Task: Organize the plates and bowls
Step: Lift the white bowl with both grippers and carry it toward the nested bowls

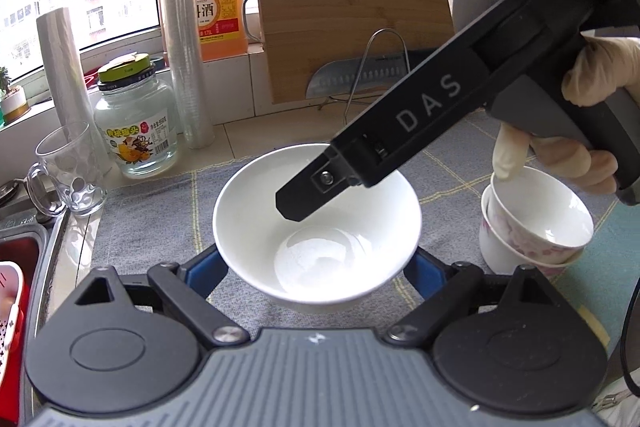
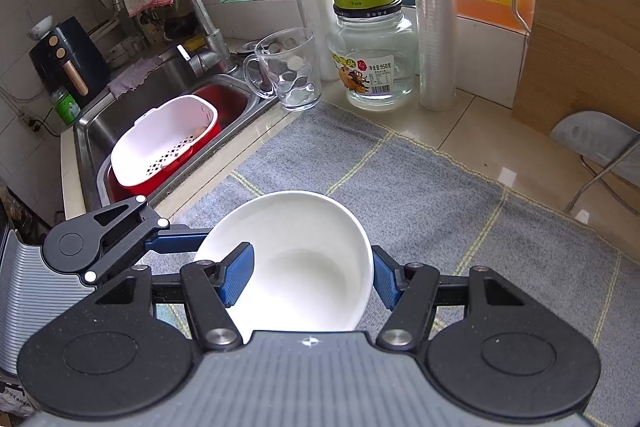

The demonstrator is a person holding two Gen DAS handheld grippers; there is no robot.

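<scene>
Two views, one white bowl [image 1: 316, 227]. From the left wrist, the bowl sits upright on the grey cloth [image 1: 152, 227] on the table, between the blue fingers [image 1: 206, 273] of the left gripper [image 1: 316, 277] — spread wide on either side of it, pads close to the wall, contact unclear. The right gripper [image 1: 298, 201] reaches down over the bowl's far rim. Right of the bowl stand two stacked flowered cups [image 1: 532, 227].

From the right wrist, the right gripper [image 2: 310, 275] straddles the bowl [image 2: 296, 267]: one blue pad inside, the other outside its wall — whether they pinch it, I cannot tell. Beyond the bowl stand a glass mug [image 2: 290, 69] and jar [image 2: 374, 55].
</scene>
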